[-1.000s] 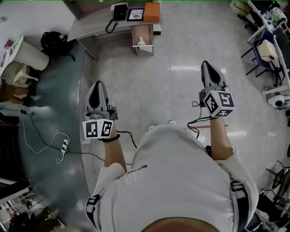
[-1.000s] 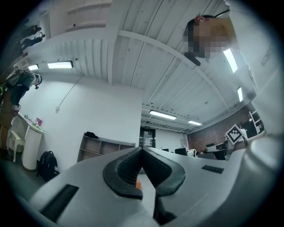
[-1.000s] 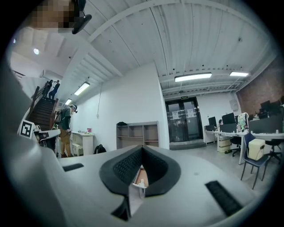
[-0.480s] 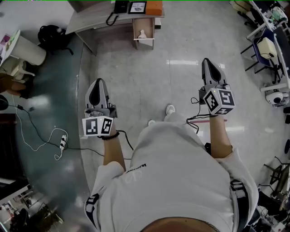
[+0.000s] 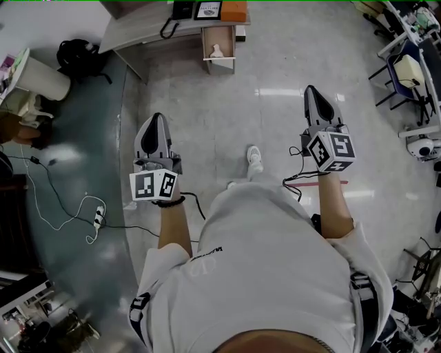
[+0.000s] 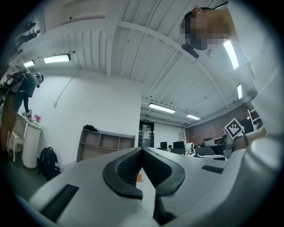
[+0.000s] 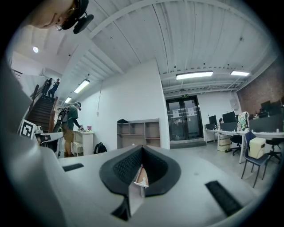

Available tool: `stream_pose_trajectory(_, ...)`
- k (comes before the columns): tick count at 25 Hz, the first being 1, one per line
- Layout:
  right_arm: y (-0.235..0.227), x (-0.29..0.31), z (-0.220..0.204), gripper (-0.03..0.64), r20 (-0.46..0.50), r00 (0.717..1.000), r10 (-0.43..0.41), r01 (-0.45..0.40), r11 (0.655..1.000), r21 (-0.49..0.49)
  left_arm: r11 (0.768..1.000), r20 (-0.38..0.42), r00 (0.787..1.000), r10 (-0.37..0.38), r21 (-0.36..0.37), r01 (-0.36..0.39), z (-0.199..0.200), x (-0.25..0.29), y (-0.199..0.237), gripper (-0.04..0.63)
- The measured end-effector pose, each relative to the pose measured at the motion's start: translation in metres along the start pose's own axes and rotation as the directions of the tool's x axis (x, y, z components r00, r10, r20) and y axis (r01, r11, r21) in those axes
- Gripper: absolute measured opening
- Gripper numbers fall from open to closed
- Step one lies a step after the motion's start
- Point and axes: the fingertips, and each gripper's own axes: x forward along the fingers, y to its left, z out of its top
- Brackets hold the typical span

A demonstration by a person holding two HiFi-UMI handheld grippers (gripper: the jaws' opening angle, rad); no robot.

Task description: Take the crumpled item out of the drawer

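Far ahead across the floor, an open wooden drawer (image 5: 219,54) juts from a grey desk (image 5: 141,36). A small white crumpled item (image 5: 216,50) lies inside it. I hold both grippers out in front of me, well short of the desk. My left gripper (image 5: 154,118) is shut and empty; its dark pads (image 6: 128,166) meet at the tip. My right gripper (image 5: 311,91) is also shut with nothing held. In the right gripper view the drawer (image 7: 141,177) and the crumpled item (image 7: 143,181) show small in the gap below the joined pads (image 7: 124,166).
A phone (image 5: 182,9), a framed picture (image 5: 209,10) and an orange box (image 5: 233,9) sit on the desk. A black backpack (image 5: 79,55) and white round table (image 5: 41,77) stand left. Cables and a power strip (image 5: 98,219) lie left; chairs (image 5: 408,72) crowd the right.
The person has stepped forward, one shoe now showing ahead. The left gripper has moved forward and up in the view. Both grippers stay shut.
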Motion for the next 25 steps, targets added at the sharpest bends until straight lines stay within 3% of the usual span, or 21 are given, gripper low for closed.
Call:
stream_pose_trajectory(12,-0.043,0.08,0.001,0.002,-0.004,1.0,0.013,-0.013,1.0,0.024,0.999,-0.03,0.999,-0.032,0.003,0.032,-0.019,0.095,-0.002,-0.002)
stream_pose_trajectory(25,-0.098,0.192,-0.001,0.001,-0.033,0.994,0.1,-0.099,0.995,0.026,1.0,-0.071,0.997,-0.011,0.002,0.011,-0.051,0.223,-0.006,-0.002)
